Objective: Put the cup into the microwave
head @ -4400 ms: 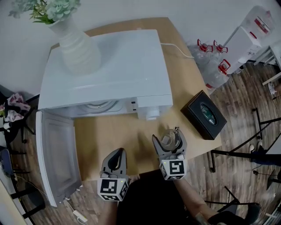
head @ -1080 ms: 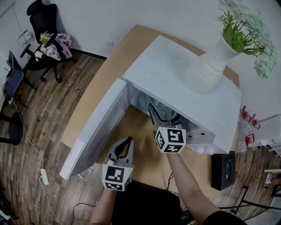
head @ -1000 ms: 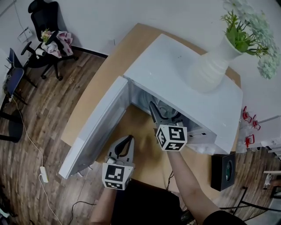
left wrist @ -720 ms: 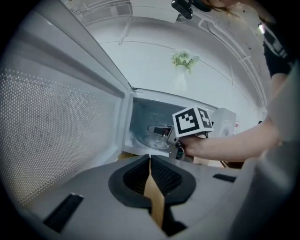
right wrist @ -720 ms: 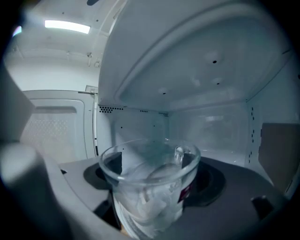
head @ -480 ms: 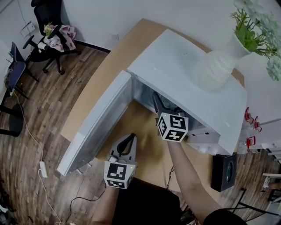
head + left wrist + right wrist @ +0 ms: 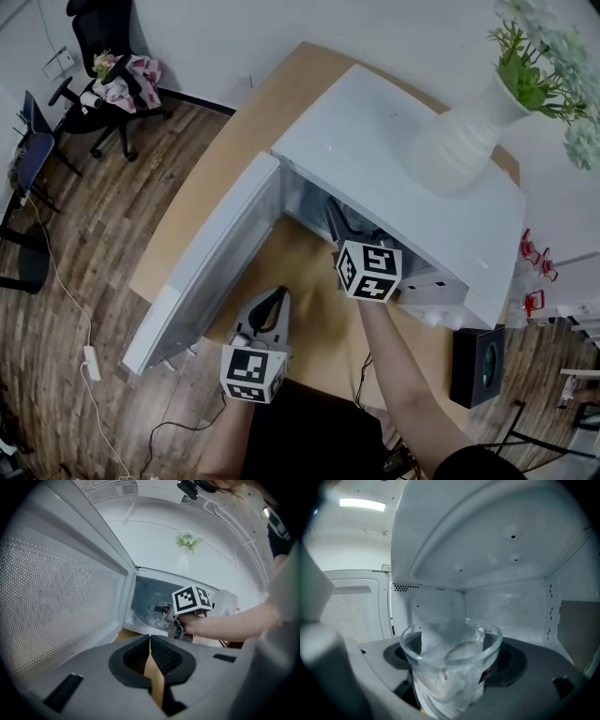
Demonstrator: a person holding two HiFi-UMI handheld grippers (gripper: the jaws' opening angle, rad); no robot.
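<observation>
The white microwave (image 7: pixel 394 150) stands on the wooden table (image 7: pixel 253 122) with its door (image 7: pixel 211 262) swung wide open to the left. My right gripper (image 7: pixel 347 223) reaches into the cavity. In the right gripper view it (image 7: pixel 454 644) is shut on a clear glass cup (image 7: pixel 450 677), held upright inside the cavity with the back wall (image 7: pixel 440 606) behind it. In the head view the cup is hidden by the gripper and the microwave roof. My left gripper (image 7: pixel 272 302) hovers over the table in front of the open door, shut and holding nothing (image 7: pixel 151 648).
A white ribbed vase (image 7: pixel 464 141) with green and pale flowers stands on the microwave's top. A black box (image 7: pixel 476 366) lies at the table's right end. An office chair (image 7: pixel 103 66) and a cable with power strip (image 7: pixel 91 361) are on the wood floor at left.
Over several seconds the right gripper carried the cup from above the table into the microwave cavity. In the last half second almost nothing moved. The left gripper stayed shut.
</observation>
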